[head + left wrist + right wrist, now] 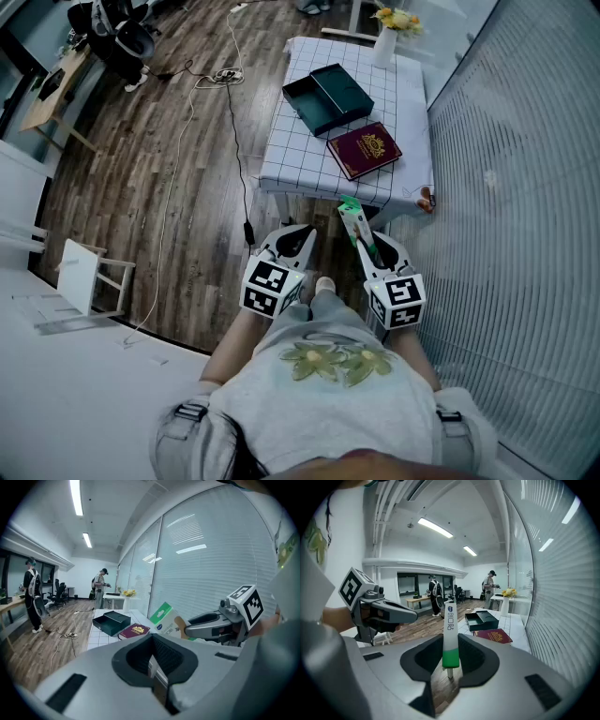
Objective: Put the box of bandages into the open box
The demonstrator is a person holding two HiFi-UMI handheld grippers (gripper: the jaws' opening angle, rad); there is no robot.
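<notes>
Grip: pinching bandage box (449, 629) edge-on betw. right gripper (362, 244) fingers, long axis running fwd past the tips. Hovering short of the desk (281, 159), well apart from the open box (309, 105), which is lying ahead and a touch left in head view, beyond a maroon booklet (365, 150). Carrying left gripper (302, 234) alongside w/ fingers closed together, nothing betw. them. Judging right arm as the carrier: needing fwd reach over booklet, then lowering into the tray.
</notes>
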